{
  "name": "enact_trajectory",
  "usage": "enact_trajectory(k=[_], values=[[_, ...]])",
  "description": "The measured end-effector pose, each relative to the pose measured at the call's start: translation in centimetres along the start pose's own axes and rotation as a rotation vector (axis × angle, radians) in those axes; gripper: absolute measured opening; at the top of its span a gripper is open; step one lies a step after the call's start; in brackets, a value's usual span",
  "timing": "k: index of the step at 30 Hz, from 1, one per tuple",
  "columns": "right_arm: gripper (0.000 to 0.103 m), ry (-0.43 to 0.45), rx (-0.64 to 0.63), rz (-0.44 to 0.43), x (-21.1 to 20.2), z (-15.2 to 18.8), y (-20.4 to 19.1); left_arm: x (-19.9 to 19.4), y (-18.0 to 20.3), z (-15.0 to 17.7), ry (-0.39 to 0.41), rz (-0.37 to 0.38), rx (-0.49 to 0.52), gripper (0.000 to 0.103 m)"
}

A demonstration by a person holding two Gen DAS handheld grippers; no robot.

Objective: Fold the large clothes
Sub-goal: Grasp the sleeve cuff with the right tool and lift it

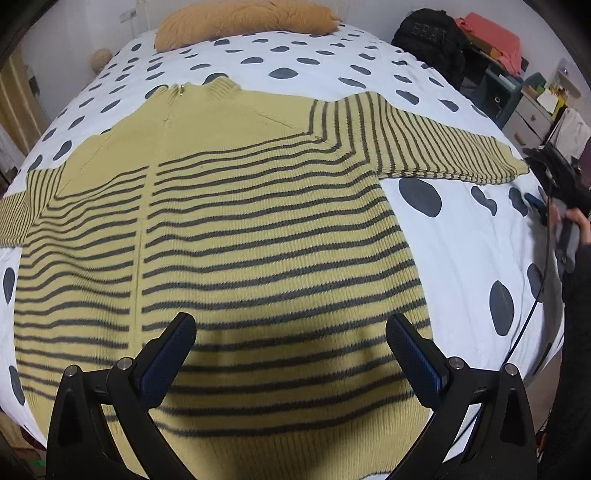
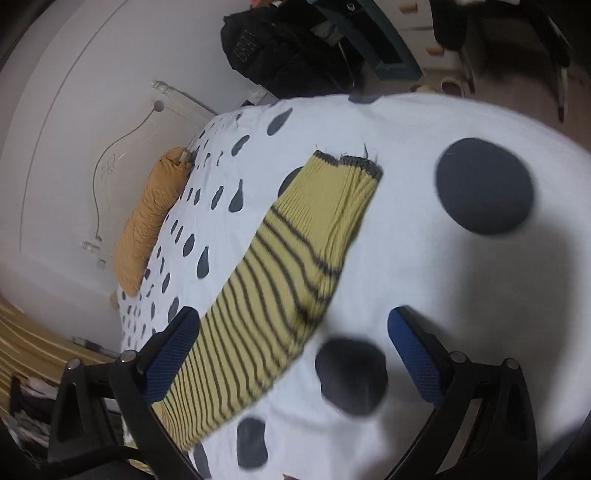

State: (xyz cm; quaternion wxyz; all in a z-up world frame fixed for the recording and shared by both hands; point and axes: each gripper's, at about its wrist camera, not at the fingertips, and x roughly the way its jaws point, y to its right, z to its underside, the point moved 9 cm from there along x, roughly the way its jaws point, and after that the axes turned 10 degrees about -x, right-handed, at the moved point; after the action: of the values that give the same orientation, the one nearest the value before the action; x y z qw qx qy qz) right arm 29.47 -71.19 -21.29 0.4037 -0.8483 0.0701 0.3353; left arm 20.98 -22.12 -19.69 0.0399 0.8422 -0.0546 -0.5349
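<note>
Ribbed knit sweater (image 1: 236,229) lies on smooth cloth bedspread (image 1: 454,236); fuzzy tan pillow (image 1: 243,20)

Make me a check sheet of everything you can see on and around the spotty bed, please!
Surface: white bedspread with dark spots.
Job's things: yellow striped sweater spread flat, sleeves out; right sleeve lies straight, cuff unfolded.
Clutter: tan pillow at the head of the bed.
Grippers: left gripper open above the sweater hem; right gripper open over the sleeve; neither holds anything.
Cables: dark cable running from the right gripper's handle.
Surroundings: black bag, drawers, white wall.
</note>
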Motion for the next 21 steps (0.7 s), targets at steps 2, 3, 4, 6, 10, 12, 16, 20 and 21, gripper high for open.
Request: enact_trajectory(k=[2, 3, 4, 6, 10, 12, 16, 20, 21], values=[[0.094, -0.005, 0.018, -0.003, 1.7, -1.1, 0.5, 0.5, 0.0, -0.6, 0.012, -0.002, -0.001, 0.103], [0.09, 0.012, 0.008, -0.002, 2.1, -1.8, 0.5, 0.8, 0.0, -0.9, 0.018, -0.004, -0.003, 0.103], [0.088, 0.025, -0.01, -0.004, 2.6, -2.4, 0.2, 1.0, -0.1, -1.3, 0.024, -0.004, -0.008, 0.103], [0.081, 0.034, -0.026, -0.024, 3.4, -3.3, -0.4, 1.4, -0.4, -2.0, 0.024, -0.004, -0.02, 0.103], [0.024, -0.027, -0.064, 0.001, 5.6, -3.4, -0.2, 1.9, -1.1, -2.6, 0.014, 0.004, -0.05, 0.103], [0.012, -0.022, -0.053, 0.035, 5.8, -3.2, 0.9, 2.0, -1.6, -2.7, 0.009, 0.009, -0.06, 0.103], [0.011, 0.092, -0.101, -0.022, 3.3, -3.0, -1.0, 2.6, -3.2, -2.7, -0.014, 0.005, -0.076, 0.103], [0.011, 0.137, -0.186, -0.164, 0.5, -1.5, -8.8, 2.7, -6.3, -3.7, 0.002, 0.01, -0.146, 0.103], [0.011, 0.134, -0.212, -0.201, -0.1, -0.6, -11.4, 2.6, -7.1, -4.0, 0.007, 0.015, -0.162, 0.103]])
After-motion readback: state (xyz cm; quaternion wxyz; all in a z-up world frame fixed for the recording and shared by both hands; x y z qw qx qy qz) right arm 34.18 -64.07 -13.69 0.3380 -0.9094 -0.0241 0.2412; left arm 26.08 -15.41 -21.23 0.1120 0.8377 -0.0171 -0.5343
